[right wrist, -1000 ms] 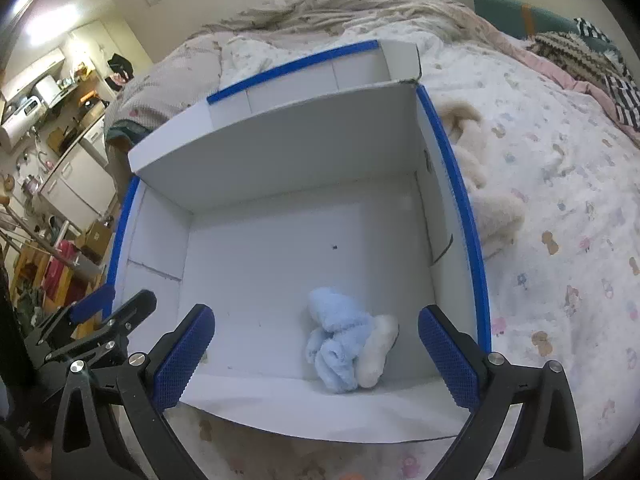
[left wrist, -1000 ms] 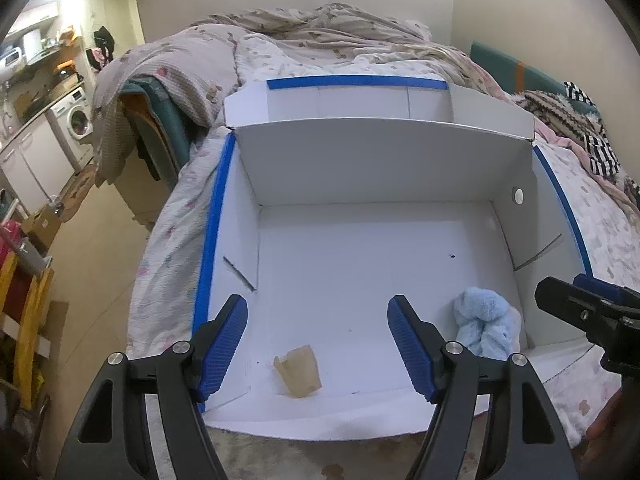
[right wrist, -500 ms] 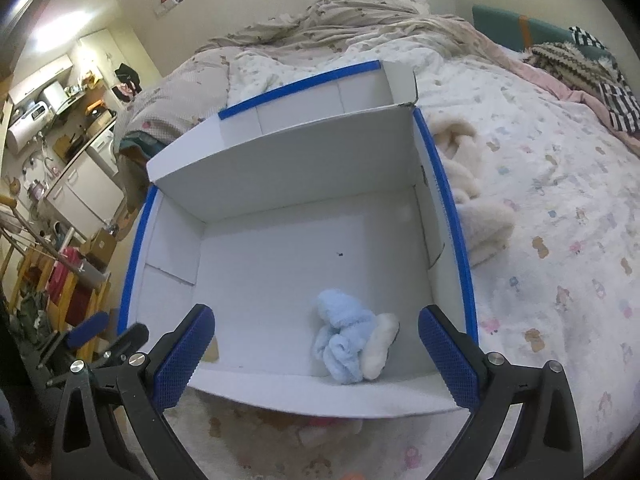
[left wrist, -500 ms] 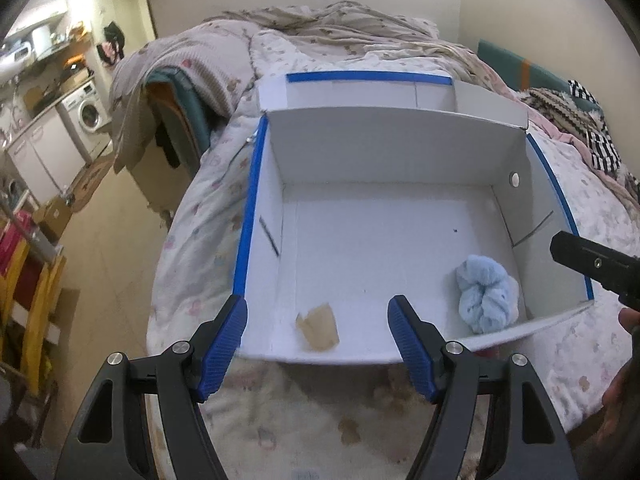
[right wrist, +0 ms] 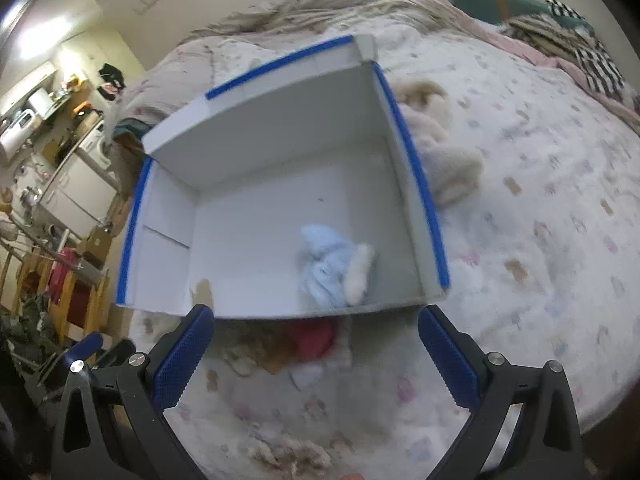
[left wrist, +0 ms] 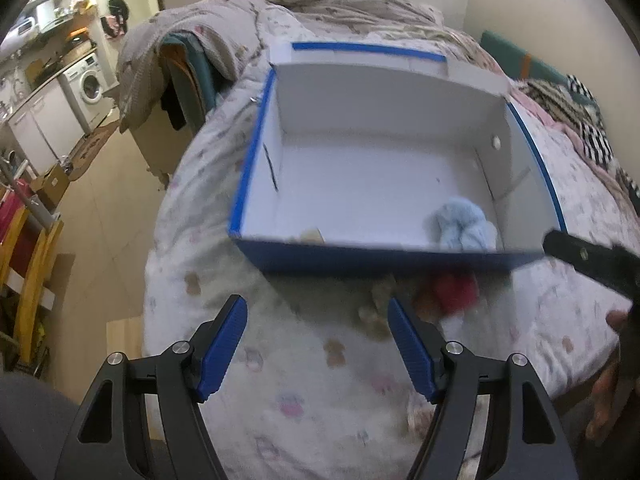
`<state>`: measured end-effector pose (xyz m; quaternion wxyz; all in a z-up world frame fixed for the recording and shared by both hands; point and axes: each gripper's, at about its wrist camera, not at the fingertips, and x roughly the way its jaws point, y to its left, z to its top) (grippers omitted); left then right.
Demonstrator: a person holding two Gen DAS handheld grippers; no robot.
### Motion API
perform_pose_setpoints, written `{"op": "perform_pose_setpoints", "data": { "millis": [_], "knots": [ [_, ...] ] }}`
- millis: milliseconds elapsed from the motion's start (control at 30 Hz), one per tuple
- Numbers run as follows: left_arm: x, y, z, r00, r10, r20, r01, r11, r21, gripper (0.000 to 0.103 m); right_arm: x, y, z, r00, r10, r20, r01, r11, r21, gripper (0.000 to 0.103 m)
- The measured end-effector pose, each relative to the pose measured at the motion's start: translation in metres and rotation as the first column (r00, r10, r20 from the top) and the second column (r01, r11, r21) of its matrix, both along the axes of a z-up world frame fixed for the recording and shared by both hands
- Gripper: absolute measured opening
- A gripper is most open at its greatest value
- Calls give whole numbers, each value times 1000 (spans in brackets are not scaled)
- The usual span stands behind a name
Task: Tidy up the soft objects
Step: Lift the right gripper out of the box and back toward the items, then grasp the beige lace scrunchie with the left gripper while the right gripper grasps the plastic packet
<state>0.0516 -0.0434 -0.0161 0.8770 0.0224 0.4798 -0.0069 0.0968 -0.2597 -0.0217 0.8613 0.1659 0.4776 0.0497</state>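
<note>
A white box with blue edges stands open on the bed. A light blue fluffy toy lies inside near the front right corner, and a small tan scrap lies at the front left. A red and brown soft toy lies on the bedsheet just in front of the box. My left gripper is open and empty above the sheet. My right gripper is open and empty, with the red toy between its fingers' line of sight.
A cream plush lies on the bed right of the box. A crumpled quilt and striped clothes lie at the back. The bed's left edge drops to the floor, with a washing machine and yellow rack beyond.
Both grippers have pulled back from the box toward the bed's front edge. The box's blue front wall and the red toy before it have come into view.
</note>
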Motion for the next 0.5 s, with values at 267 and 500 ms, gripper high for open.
{"op": "perform_pose_setpoints", "data": {
  "millis": [267, 500],
  "knots": [
    [-25, -43, -47, 971, -144, -191, 135, 989, -57, 70, -12, -14, -15, 995, -63, -73, 66, 997, 39, 103],
    [-39, -69, -73, 940, -206, -271, 175, 975, -135, 69, -15, -12, -15, 995, -59, -76, 63, 997, 50, 103]
  ]
}}
